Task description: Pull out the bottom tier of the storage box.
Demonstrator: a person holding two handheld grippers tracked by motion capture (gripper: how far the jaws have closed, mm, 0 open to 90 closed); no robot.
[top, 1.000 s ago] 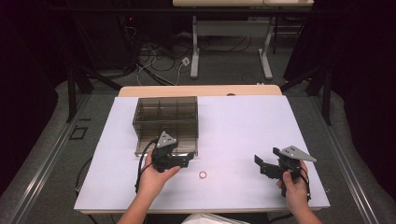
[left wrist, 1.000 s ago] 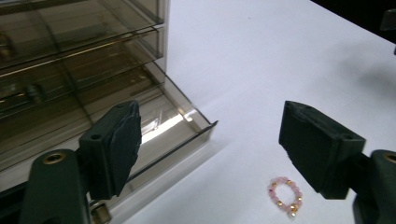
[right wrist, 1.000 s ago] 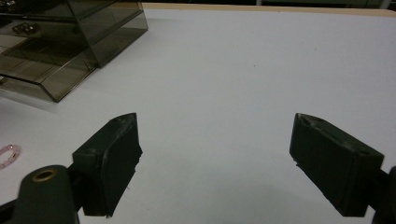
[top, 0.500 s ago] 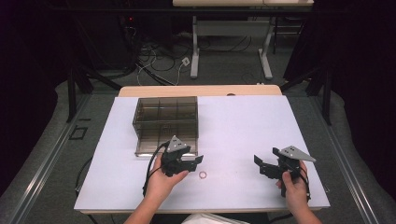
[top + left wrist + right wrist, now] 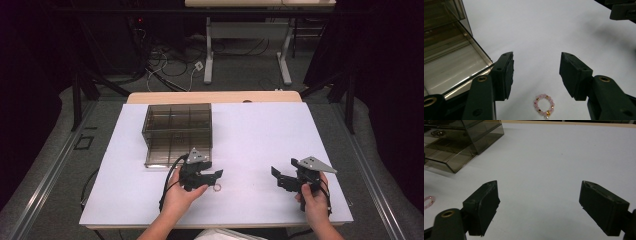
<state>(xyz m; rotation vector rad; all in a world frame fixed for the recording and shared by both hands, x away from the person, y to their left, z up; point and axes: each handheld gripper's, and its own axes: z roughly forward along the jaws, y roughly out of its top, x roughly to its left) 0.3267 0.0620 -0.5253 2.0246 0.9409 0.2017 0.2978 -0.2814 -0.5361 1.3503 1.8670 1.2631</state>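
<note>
A small pink bead bracelet with gold beads (image 5: 544,104) lies on the white table, just short of the tips of my left gripper (image 5: 536,72). That gripper is open, its jaws apart above and either side of the bracelet. From above, the bracelet (image 5: 217,188) lies right at the left gripper (image 5: 216,176). A smoky clear box with compartments (image 5: 177,131) stands behind it, its drawer tray (image 5: 451,70) pulled out beside the left jaw. My right gripper (image 5: 278,178) hovers open at the table's right front, nothing between its jaws (image 5: 539,202).
The white table (image 5: 260,135) stretches bare between the two grippers and to the back right. The box (image 5: 461,140) shows at far left in the right gripper view, the bracelet (image 5: 428,201) at its left edge. Desk legs and cables stand on the floor beyond.
My left gripper has moved right, away from the box's drawer, and come down over the bracelet. The right gripper has stayed put.
</note>
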